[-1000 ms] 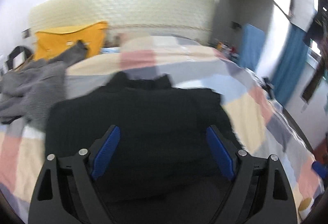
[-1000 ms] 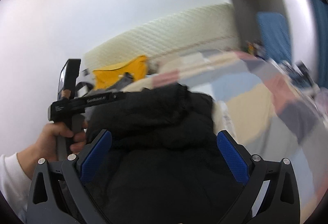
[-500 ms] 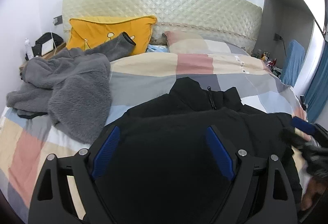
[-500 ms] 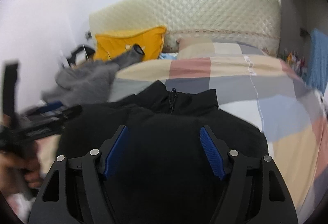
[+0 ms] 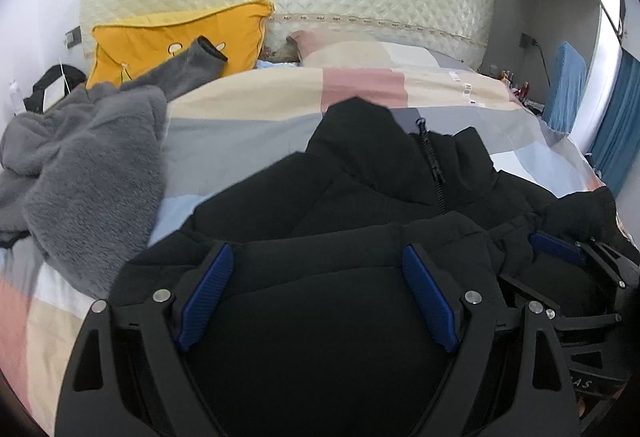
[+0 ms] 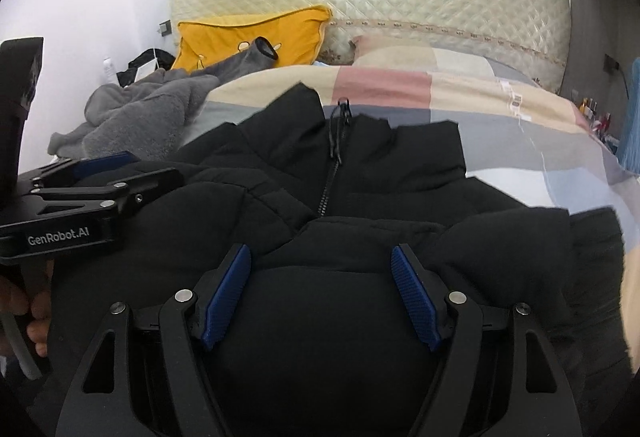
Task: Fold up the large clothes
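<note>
Both grippers, left gripper (image 5: pixel 316 297) and right gripper (image 6: pixel 320 297), clamp the black padded zip-up jacket's (image 6: pixel 360 165) bulky near fold, carrying it toward the far collar to halve it.

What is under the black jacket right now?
The black jacket lies on the patchwork quilt, which shows all around it. Whatever else sits beneath the jacket is covered.
</note>
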A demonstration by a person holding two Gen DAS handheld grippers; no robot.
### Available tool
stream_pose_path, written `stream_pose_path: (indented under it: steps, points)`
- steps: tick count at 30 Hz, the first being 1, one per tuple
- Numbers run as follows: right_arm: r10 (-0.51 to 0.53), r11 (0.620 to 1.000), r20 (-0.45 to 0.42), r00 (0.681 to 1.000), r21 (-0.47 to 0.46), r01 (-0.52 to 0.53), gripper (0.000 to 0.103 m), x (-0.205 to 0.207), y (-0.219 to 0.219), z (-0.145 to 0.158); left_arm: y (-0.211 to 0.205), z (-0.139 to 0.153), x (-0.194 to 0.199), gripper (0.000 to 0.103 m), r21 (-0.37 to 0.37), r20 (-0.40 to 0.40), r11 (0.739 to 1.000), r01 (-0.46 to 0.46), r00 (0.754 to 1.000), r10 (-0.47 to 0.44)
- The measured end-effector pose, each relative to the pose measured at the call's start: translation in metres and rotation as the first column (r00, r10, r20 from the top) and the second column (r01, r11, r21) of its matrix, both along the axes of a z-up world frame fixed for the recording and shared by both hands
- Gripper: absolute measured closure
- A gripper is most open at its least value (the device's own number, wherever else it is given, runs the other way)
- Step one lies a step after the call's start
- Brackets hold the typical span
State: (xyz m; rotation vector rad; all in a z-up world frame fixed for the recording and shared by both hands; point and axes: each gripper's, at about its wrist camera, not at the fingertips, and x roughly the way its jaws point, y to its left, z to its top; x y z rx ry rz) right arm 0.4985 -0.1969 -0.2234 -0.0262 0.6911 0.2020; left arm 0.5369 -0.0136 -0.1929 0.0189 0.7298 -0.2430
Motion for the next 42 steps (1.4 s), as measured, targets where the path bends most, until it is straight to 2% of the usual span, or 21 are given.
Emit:
stream_pose_path:
  steps: [6, 8, 10, 14, 18, 22, 24, 26, 30, 34, 38, 40, 42]
  points:
    - [-0.011, 1.0, -0.009, 1.0, -0.006, 0.011, 0.031, 0.009, 0.003, -0.012, 0.0, -0.012, 0.009, 0.017, -0.003, -0.022, 1.0, -0.009, 1.0, 0.009]
    - [-0.009, 1.0, -0.04, 0.999, -0.013, 0.009, 0.031, 0.012, 0.004, -0.014, 0.0, -0.009, 0.007, 0.017, 0.0, -0.026, 1.0, -0.005, 1.0, 0.005]
    - [-0.009, 0.999, -0.065, 0.998, 0.033, 0.011, 0.031, 0.01, -0.002, -0.008, 0.004, -0.003, -0.001, 0.016, -0.017, -0.028, 1.0, -0.005, 1.0, 0.005]
    - [-0.003, 0.99, -0.033, 0.999, 0.138, 0.007, 0.031, -0.014, -0.018, 0.016, 0.02, 0.02, -0.029, 0.016, -0.081, -0.026, 0.996, -0.024, 0.999, 0.022]
    - [-0.011, 0.993, 0.032, 0.999, 0.12, 0.008, 0.031, -0.044, -0.031, 0.046, 0.05, 0.051, -0.065, 0.016, -0.151, -0.064, 0.986, -0.072, 0.996, 0.063]
    - [-0.053, 0.99, 0.069, 0.996, 0.131, 0.044, 0.031, -0.073, -0.06, 0.068, 0.077, 0.074, -0.107, 0.016, -0.178, -0.061, 0.977, -0.114, 0.993, 0.104]
    - [-0.086, 0.986, 0.065, 0.994, 0.152, 0.075, 0.031, -0.083, -0.077, 0.071, 0.085, 0.08, -0.132, 0.016, -0.164, -0.05, 0.98, -0.115, 0.993, 0.108]
    - [-0.12, 0.977, 0.055, 0.991, 0.182, 0.108, 0.031, -0.09, -0.093, 0.07, 0.086, 0.082, -0.156, 0.016, -0.114, -0.043, 0.987, -0.116, 0.993, 0.112]
    - [-0.179, 0.947, 0.004, 0.984, 0.27, 0.172, 0.031, -0.099, -0.124, 0.052, 0.088, 0.078, -0.203, 0.016, -0.143, -0.056, 0.984, -0.106, 0.993, 0.099]
    - [-0.201, 0.942, -0.049, 0.978, 0.264, 0.207, 0.031, -0.096, -0.136, 0.03, 0.084, 0.067, -0.235, 0.016, -0.168, -0.067, 0.979, -0.113, 0.992, 0.103]
    - [-0.199, 0.932, -0.078, 0.977, 0.292, 0.213, 0.031, -0.091, -0.142, 0.011, 0.075, 0.054, -0.245, 0.016, -0.126, -0.06, 0.985, -0.117, 0.992, 0.11]
    - [-0.166, 0.953, -0.043, 0.985, 0.249, 0.171, 0.031, -0.09, -0.129, 0.011, 0.073, 0.05, -0.242, 0.016, -0.136, -0.061, 0.985, -0.11, 0.993, 0.102]
    - [-0.138, 0.958, -0.017, 0.99, 0.25, 0.138, 0.032, -0.09, -0.121, 0.013, 0.07, 0.048, -0.242, 0.016, -0.138, -0.056, 0.984, -0.109, 0.993, 0.102]
